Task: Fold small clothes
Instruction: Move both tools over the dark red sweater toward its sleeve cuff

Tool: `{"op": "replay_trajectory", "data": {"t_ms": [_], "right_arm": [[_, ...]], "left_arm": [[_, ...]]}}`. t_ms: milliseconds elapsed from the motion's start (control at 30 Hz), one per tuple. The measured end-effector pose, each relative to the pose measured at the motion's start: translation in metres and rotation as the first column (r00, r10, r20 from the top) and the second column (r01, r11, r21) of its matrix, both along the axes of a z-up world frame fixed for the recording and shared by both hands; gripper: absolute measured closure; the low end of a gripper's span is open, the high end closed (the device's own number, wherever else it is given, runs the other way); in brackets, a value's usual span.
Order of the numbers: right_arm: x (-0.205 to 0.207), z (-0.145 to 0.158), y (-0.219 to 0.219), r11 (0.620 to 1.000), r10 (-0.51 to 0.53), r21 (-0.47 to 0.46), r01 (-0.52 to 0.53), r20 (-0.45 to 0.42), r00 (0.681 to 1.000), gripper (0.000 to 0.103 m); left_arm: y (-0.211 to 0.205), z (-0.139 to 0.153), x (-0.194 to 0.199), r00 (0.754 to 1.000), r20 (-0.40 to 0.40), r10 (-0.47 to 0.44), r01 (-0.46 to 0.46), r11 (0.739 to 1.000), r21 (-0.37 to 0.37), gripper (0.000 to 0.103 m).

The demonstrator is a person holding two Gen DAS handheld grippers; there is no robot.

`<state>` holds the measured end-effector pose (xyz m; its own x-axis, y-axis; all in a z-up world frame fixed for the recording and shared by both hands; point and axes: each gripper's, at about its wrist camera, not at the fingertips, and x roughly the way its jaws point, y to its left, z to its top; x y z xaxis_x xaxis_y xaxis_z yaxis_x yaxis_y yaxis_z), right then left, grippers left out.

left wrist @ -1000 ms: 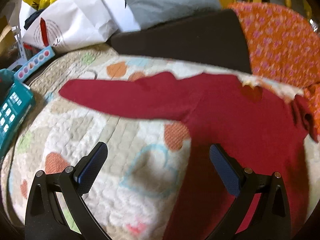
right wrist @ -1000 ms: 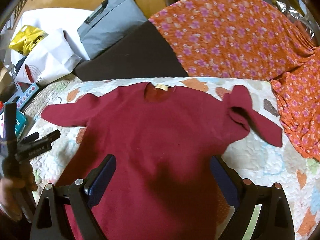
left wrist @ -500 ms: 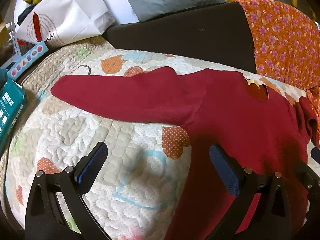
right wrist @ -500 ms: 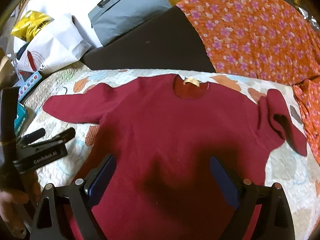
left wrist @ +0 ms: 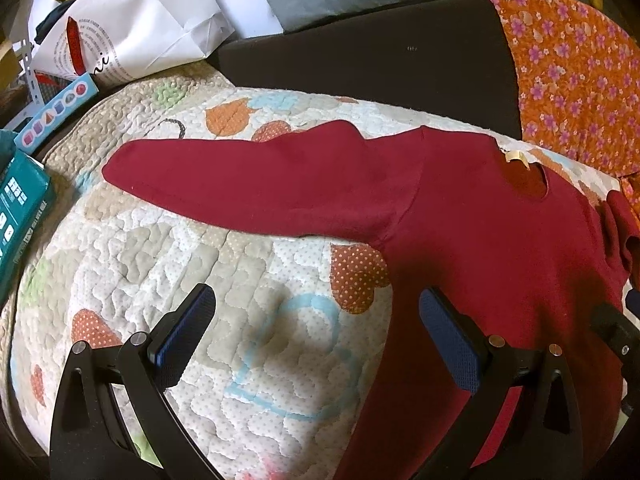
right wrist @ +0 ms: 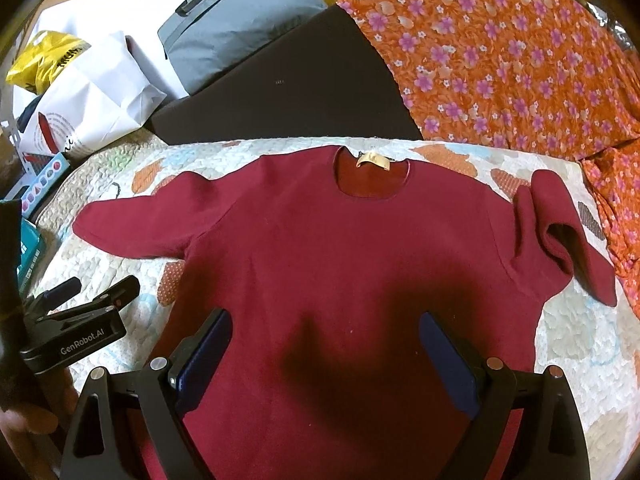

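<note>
A dark red long-sleeved shirt [right wrist: 340, 264] lies flat, front up, on a quilted patterned blanket [left wrist: 168, 248], neckline with tan label [right wrist: 372, 162] at the far side. Its left sleeve [left wrist: 248, 184] lies stretched out flat; the right sleeve [right wrist: 560, 232] is crumpled and folded over. My left gripper [left wrist: 316, 332] is open and empty, over the blanket beside the shirt's left side below the sleeve; it also shows in the right wrist view [right wrist: 80, 320]. My right gripper [right wrist: 324, 348] is open and empty above the shirt's lower body.
An orange flowered cloth [right wrist: 500, 64] covers the back right. A dark cushion [right wrist: 280, 92], a grey bag [right wrist: 240, 32] and white paper bags [left wrist: 136, 36] stand behind the blanket. A teal box [left wrist: 20, 216] and a coloured box [left wrist: 56, 112] lie at the left.
Both grippers have shifted slightly to the left and closer over the shirt; both stay open. The shirt has not moved.
</note>
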<state>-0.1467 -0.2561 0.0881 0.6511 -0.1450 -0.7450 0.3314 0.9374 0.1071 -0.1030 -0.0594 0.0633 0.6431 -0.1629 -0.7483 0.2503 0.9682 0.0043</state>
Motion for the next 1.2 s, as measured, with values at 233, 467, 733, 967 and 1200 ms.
{"op": "replay_trajectory", "data": {"t_ms": [233,467,733,967,1200], "right_arm": [[0.006,-0.004,-0.003,1.0,-0.007,0.019,0.007,-0.004,1.0,0.009],[0.013,-0.005,0.002,1.0,0.008,0.013,-0.008,-0.007,1.0,0.009],[0.022,-0.008,0.005,1.0,0.02,0.02,-0.019,-0.01,1.0,0.009],[0.033,-0.015,0.005,0.999,0.038,0.022,-0.038,-0.044,0.998,0.009],[0.043,-0.017,0.009,0.998,0.058,0.034,-0.057,-0.034,0.998,0.009]], "left_arm": [[0.002,-0.001,0.002,1.0,-0.002,0.005,-0.005,1.0,-0.001,0.001],[0.004,-0.002,0.007,1.0,-0.013,0.018,-0.018,1.0,0.002,0.001],[0.01,-0.002,0.012,0.999,-0.024,0.029,-0.029,1.0,-0.004,0.001],[0.038,0.009,0.039,0.994,-0.062,0.087,-0.088,0.996,-0.012,0.001],[0.075,0.017,0.072,0.982,-0.038,0.183,-0.183,0.983,0.006,0.001]]}}
